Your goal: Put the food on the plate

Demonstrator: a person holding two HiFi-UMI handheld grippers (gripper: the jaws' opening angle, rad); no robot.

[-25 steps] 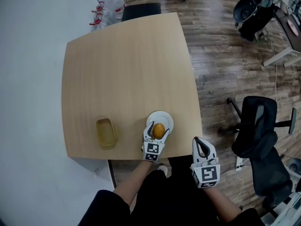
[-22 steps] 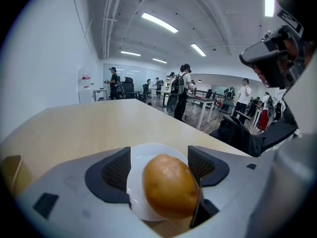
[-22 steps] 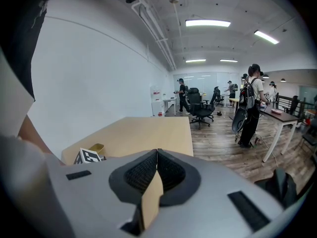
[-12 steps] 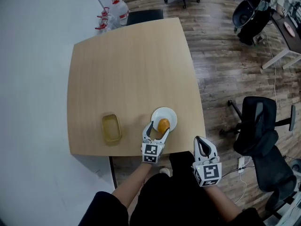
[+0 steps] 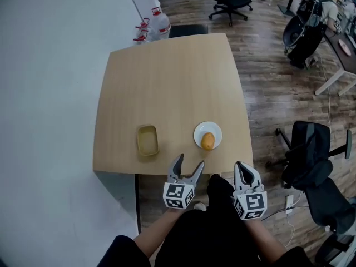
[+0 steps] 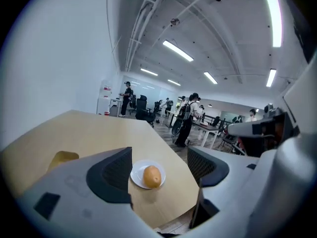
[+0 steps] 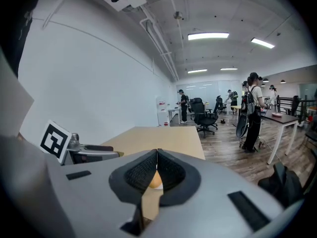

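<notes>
An orange, rounded piece of food (image 5: 207,141) lies on a small white plate (image 5: 199,131) near the table's front right corner; in the left gripper view the food (image 6: 152,176) rests on the plate (image 6: 136,175) too. My left gripper (image 5: 187,168) is open and empty, held off the table's front edge, short of the plate. My right gripper (image 5: 247,173) is shut with nothing in it, just right of the left one. In the right gripper view the food (image 7: 155,180) peeps out behind the closed jaws.
A yellow rectangular container (image 5: 147,139) sits on the wooden table (image 5: 167,82) left of the plate. Water bottles (image 5: 151,24) stand on the floor past the far edge. Black office chairs (image 5: 311,154) are at the right, and people stand in the distant office.
The left gripper let go of the food on the plate and drew back off the table's front edge. The head view shifted, so the table sits further right in frame.
</notes>
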